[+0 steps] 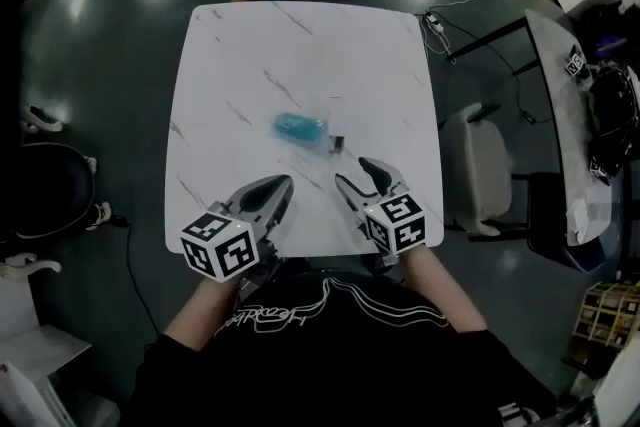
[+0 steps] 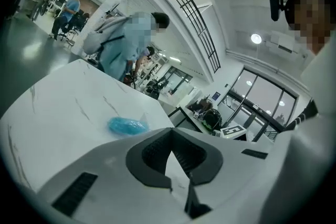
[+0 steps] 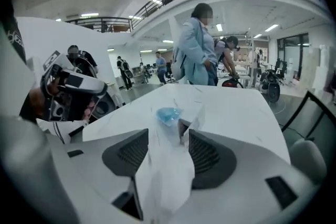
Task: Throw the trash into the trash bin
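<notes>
While a dark round container sits on the floor at far left, the left gripper hovers over the near edge of the white marble-veined square worktop, its jaws closed together and empty. Near the worktop's middle lies crumpled blue plastic trash, ahead of both grippers and touching neither, a small dark scrap just beside it. The right gripper holds its jaws wide, gripping nothing. A white chair stands at right.

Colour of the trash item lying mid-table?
The trash is light blue, clearest in the head view.
</notes>
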Demonstrator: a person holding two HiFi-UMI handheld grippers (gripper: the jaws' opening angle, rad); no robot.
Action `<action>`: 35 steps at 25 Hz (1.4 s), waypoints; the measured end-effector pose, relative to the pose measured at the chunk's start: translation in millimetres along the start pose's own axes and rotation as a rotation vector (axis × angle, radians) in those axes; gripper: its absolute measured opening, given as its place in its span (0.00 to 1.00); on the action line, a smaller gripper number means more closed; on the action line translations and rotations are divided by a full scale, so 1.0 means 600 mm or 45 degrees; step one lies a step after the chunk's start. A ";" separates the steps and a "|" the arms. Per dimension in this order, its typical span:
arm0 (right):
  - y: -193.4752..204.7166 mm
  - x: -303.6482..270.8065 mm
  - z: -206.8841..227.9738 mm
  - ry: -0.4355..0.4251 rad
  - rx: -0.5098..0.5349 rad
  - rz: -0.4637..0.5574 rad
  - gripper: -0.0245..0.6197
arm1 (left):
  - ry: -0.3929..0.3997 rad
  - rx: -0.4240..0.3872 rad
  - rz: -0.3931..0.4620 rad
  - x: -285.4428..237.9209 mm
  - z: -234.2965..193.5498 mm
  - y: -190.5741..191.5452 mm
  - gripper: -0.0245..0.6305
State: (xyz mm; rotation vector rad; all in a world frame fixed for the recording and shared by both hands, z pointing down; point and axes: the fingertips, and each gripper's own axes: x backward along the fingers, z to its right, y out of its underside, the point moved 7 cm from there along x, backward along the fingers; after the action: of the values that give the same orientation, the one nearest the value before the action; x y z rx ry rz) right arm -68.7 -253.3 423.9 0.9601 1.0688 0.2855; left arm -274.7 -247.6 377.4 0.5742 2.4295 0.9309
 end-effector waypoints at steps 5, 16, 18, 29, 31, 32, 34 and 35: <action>0.022 -0.080 0.019 0.075 0.008 -0.088 0.44 | -0.013 -0.001 -0.038 -0.005 -0.031 -0.004 0.04; 0.021 -0.161 0.045 0.199 -0.009 -0.111 0.44 | -0.049 0.019 -0.091 -0.008 -0.074 0.000 0.04; 0.022 -0.164 0.049 0.205 -0.012 -0.111 0.43 | -0.051 0.018 -0.093 -0.011 -0.075 0.000 0.04; 0.020 -0.164 0.065 0.288 -0.039 -0.103 0.29 | -0.035 0.012 -0.107 -0.019 -0.083 -0.004 0.04; 0.018 -0.160 0.066 0.294 -0.037 -0.095 0.28 | -0.035 0.009 -0.110 -0.020 -0.080 -0.004 0.04; 0.018 -0.157 0.067 0.298 -0.035 -0.093 0.28 | -0.036 0.008 -0.111 -0.020 -0.079 -0.004 0.04; 0.018 -0.150 0.067 0.304 -0.036 -0.087 0.27 | -0.038 0.008 -0.114 -0.020 -0.075 -0.002 0.04; 0.019 -0.147 0.067 0.304 -0.038 -0.082 0.27 | -0.039 0.008 -0.115 -0.020 -0.073 0.000 0.04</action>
State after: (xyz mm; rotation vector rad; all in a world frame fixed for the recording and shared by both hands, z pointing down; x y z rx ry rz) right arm -75.4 -322.8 492.2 0.8774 1.3076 0.3689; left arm -289.9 -276.2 409.4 0.4731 2.4108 0.8718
